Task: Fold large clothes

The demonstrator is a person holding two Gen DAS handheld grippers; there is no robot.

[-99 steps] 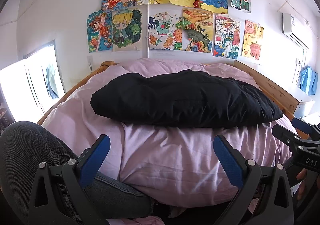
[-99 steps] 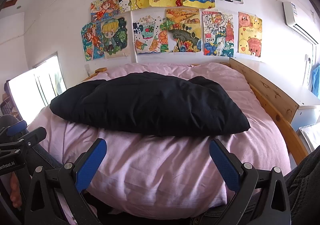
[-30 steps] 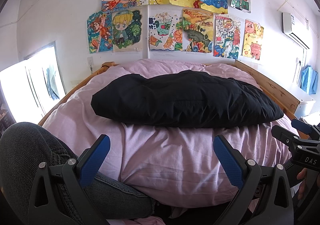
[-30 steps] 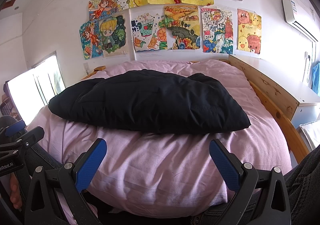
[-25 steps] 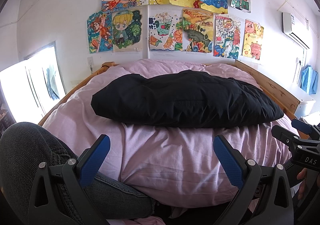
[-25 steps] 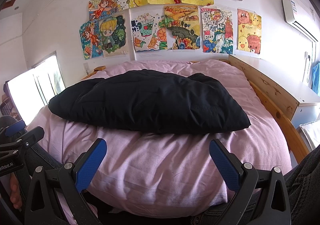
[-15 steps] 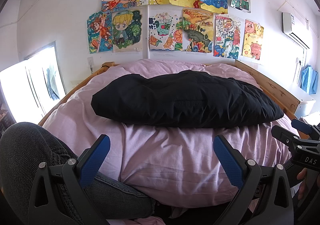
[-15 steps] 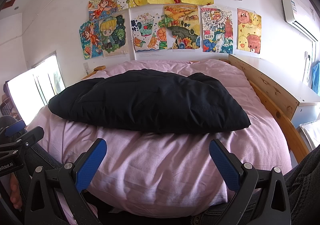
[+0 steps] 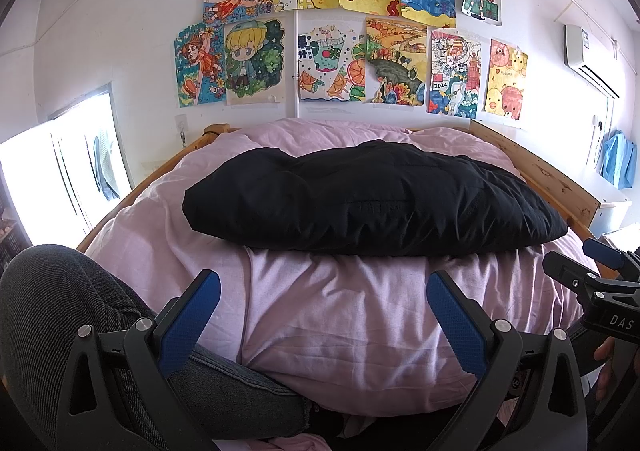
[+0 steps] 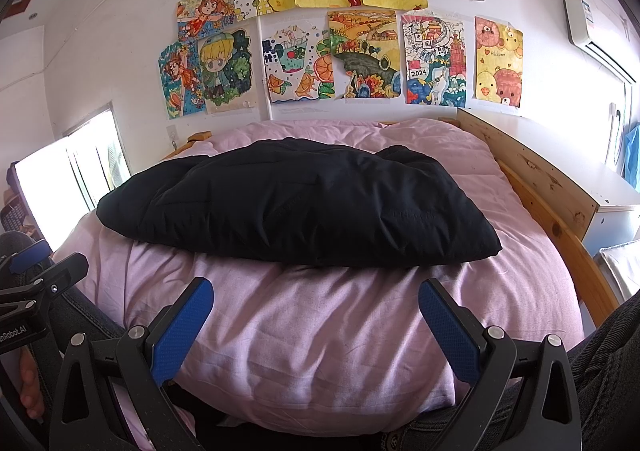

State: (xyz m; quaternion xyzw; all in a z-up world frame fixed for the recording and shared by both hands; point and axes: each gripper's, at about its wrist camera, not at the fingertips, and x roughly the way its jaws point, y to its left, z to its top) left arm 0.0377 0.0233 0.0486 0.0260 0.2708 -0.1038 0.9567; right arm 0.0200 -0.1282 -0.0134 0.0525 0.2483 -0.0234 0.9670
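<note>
While the left-wrist view looked straight down the bed, the left gripper [image 9: 323, 315] hung low at the near edge w/ its blue-padded fingers [image 9: 191, 321] spread wide and nothing between them; the puffy black quilted jacket [image 9: 372, 201] lay well ahead of the tips, on the pink rumpled duvet [image 9: 340, 315], long axis running left-right across the bed, near hem facing the fingers. A grey-jeaned knee [image 9: 52, 315] sat just left of the gripper, and the other tool poked in at far right. From the right-wrist view, the right gripper [image 10: 316, 315] was likewise wide apart and empty, jacket [image 10: 296, 205] ahead and slightly left, its right end tapering to a corner nearer this side. Neither gripper looked clearly closer; both prob. need to reach fwd to opposite ends of the near hem. Jacket already looked bundled to a compact shape, so task seemed far along or done — can't be sure. Surface was soft and wrinkled, inside a pine bed frame [image 10: 532, 179]; children's coloured drawings [image 10: 360, 51] covered the white wall, bright window at left, AC unit upper right.
</note>
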